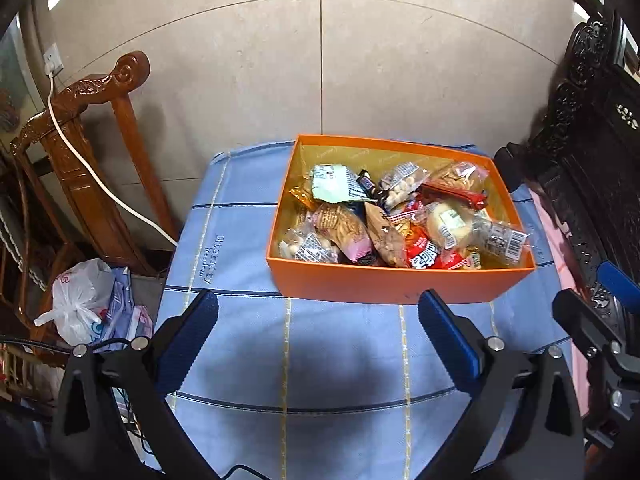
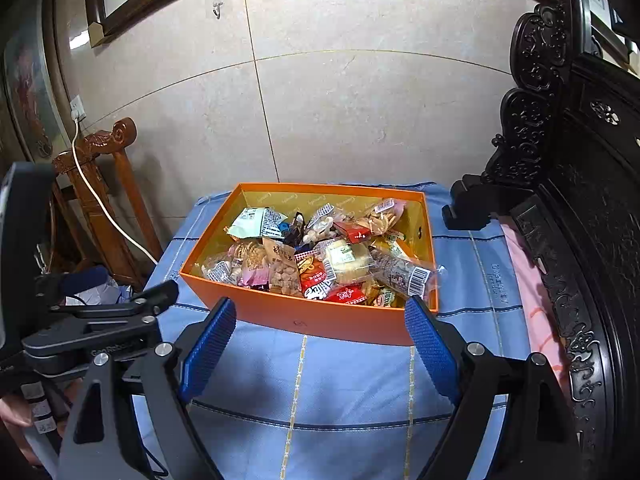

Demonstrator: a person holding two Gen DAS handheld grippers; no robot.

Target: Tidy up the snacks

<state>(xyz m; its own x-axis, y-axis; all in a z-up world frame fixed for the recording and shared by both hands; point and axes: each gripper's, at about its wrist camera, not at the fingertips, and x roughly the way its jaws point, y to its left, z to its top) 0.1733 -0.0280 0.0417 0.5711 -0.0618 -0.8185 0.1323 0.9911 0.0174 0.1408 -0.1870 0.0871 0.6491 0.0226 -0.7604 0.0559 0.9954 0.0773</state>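
Note:
An orange box stands on the blue checked tablecloth, filled with several wrapped snacks: a pale green packet, a red packet, a round bun in clear wrap. My left gripper is open and empty, above the cloth just in front of the box. In the right wrist view the box holds the same snacks, with a barcoded clear packet near its front right corner. My right gripper is open and empty, in front of the box's near wall.
A carved wooden chair with a white cable stands left of the table. A white plastic bag lies on the floor at left. Dark carved furniture borders the right side. A tiled wall is behind.

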